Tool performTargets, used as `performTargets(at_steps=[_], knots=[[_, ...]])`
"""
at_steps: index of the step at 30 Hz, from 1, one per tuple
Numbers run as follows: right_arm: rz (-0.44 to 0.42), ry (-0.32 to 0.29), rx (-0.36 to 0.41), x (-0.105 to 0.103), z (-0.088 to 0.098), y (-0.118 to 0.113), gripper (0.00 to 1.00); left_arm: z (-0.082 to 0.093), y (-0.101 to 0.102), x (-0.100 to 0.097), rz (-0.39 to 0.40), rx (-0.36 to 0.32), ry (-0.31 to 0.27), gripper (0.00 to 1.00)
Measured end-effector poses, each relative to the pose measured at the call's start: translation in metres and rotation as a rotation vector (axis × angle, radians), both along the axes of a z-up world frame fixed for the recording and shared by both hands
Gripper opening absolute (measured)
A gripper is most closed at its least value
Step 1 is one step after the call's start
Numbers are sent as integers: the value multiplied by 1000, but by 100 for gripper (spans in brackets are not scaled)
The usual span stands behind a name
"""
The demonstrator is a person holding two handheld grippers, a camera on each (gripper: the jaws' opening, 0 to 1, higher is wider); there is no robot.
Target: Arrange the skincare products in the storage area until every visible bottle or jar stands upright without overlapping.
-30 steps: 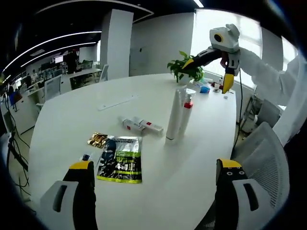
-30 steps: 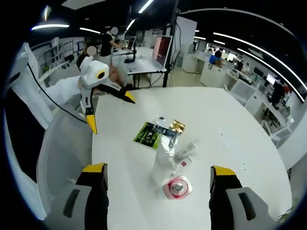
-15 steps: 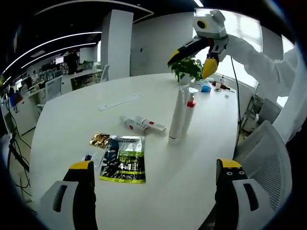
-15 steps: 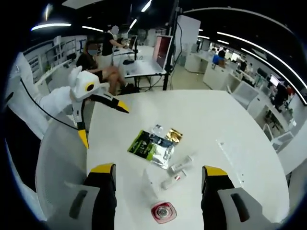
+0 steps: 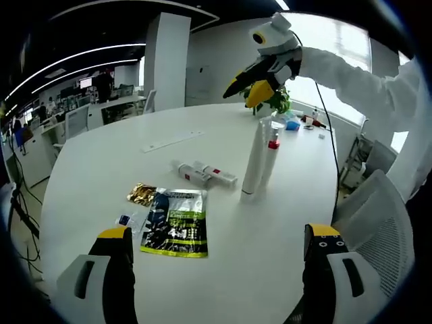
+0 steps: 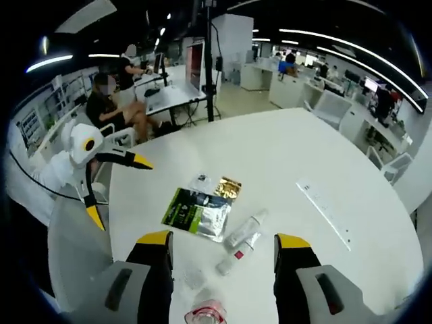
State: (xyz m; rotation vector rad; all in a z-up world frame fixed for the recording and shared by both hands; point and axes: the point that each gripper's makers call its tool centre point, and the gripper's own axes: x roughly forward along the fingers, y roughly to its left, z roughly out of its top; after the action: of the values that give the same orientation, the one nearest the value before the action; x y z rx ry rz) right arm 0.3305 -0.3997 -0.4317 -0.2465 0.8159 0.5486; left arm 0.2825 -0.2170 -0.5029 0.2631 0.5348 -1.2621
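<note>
right gripper point(image 5: 251, 91) swung over, apparently above bottles point(image 5: 260, 158)

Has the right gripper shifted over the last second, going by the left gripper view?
Yes. The right gripper has swung from right of the potted plant across to its left, now above the two standing bottles.

Two tall white bottles stand upright and close together on the worktop: a plain white tube bottle point(image 5: 254, 162) and, just beside it, a clear bottle with a red collar point(image 5: 269, 159). Two small tubes point(image 5: 204, 174) lie flat, side by side, near them.
</note>
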Motion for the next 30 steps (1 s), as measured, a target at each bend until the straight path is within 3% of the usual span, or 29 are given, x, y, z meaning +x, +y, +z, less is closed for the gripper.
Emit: performTargets(at_steps=[12, 20, 30], knots=[[-86, 146, -52, 18, -53, -20, 49, -16, -6, -2, -8, 15, 27, 99], [-131, 243, -75, 24, -89, -25, 39, -20, -9, -10, -11, -10, 76, 99], [-174, 360, -122, 28, -132, -32, 35, -22, -4, -9, -12, -3, 69, 99]])
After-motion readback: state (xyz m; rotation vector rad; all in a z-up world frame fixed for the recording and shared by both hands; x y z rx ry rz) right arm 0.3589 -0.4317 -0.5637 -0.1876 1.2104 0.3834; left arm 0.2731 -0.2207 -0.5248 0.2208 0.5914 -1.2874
